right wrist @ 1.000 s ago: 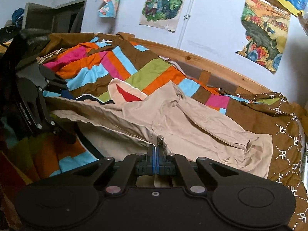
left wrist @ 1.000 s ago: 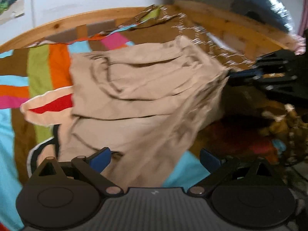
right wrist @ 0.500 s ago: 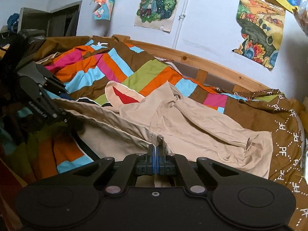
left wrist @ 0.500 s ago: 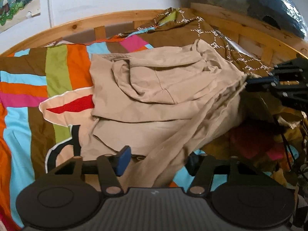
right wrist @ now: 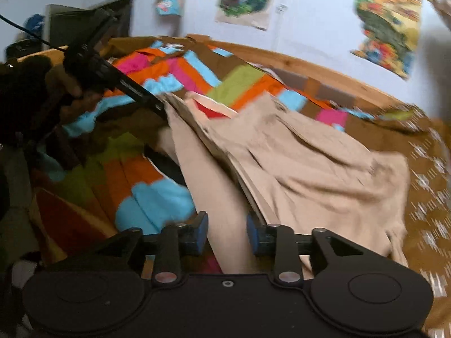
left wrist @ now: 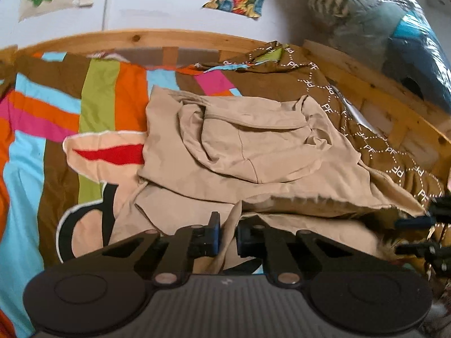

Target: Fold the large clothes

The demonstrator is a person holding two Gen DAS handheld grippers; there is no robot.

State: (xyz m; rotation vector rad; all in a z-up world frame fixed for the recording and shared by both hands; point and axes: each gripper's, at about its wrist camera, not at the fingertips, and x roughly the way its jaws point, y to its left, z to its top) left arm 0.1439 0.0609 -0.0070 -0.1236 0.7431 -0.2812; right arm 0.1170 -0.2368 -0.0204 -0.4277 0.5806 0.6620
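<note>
One striped quilt (left wrist: pixel 98 98) under beige garment (left wrist: pixel 253 146), postered wall (left wrist: pixel 157 2).

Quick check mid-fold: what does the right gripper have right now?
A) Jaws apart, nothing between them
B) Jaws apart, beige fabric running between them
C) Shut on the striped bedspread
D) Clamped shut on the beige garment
B: in the right wrist view the right gripper has its jaws apart, with the beige garment passing loosely between the blue pads.

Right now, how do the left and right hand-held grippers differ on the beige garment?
The left hand-held gripper has jaws nearly together, pinching a fold of the beige fabric garment; the right hand-held gripper has jaws wide apart, gripping nothing. Both have that cloth running between their blue-padded fingers.
</note>
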